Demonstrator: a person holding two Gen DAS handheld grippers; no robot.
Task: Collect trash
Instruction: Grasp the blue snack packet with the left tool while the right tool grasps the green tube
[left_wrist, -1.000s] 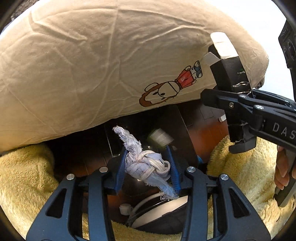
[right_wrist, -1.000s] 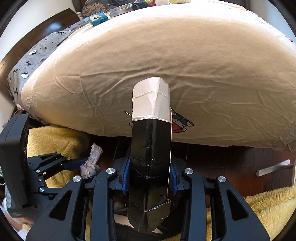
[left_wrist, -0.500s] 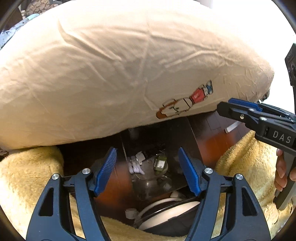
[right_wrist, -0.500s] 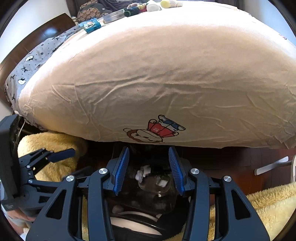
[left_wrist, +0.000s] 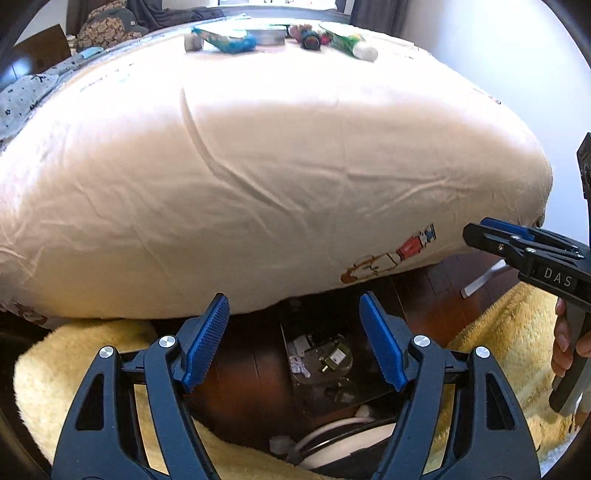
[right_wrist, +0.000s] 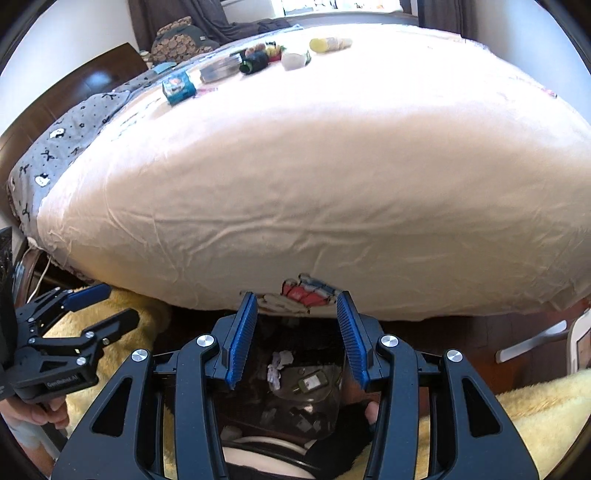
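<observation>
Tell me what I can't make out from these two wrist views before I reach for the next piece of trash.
- Trash bin: its rim is cut off by the right gripper in the right wrist view; its dark contents are mostly unreadable.
- Items at the far edge of the bed: too small and glare-washed in both views to identify.
- Left gripper, left wrist view: its body hides the floor below.
- Under the bed: dark shadow.
</observation>
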